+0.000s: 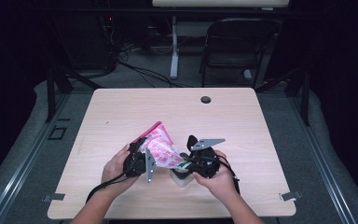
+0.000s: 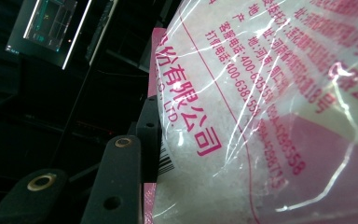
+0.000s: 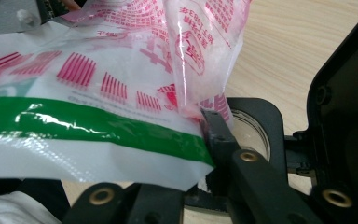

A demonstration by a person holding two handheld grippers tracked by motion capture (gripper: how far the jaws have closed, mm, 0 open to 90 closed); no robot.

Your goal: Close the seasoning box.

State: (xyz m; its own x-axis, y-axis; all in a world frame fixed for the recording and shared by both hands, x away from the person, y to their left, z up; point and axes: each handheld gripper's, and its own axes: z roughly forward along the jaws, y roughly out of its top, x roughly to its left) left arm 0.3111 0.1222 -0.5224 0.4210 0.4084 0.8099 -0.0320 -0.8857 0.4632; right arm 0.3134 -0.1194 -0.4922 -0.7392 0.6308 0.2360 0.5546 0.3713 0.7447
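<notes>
Both grippers meet over the near middle of the pale wooden tabletop (image 1: 121, 112), with a clear plastic bag printed in pink and red, with a green stripe and white grains inside (image 1: 161, 148), stretched between them. Left gripper (image 1: 142, 161), held in the person's left hand (image 1: 116, 170), is clamped on the bag: in the left gripper view one black jaw lies flat against the bag's pink sealed edge beside a barcode, and the grain-filled body (image 2: 270, 116) bulges across to the right of that jaw; the other jaw is hidden behind the plastic. The bag rises from this gripper, its pink corner pointing up and away from the person.

Right gripper (image 1: 186, 161), in the person's right hand (image 1: 221, 179), sits just to the right of the bag's lower end. In the right gripper view the bag's green-striped end (image 3: 98, 126) drapes over the left jaw, and a fold of clear plastic hangs just beside the tip of the other jaw; whether the pads press on the plastic I cannot tell. Under this gripper stands a small pale round container (image 1: 182, 178) on the tabletop, its glassy rim (image 3: 254, 128) showing just beyond the jaws.
</notes>
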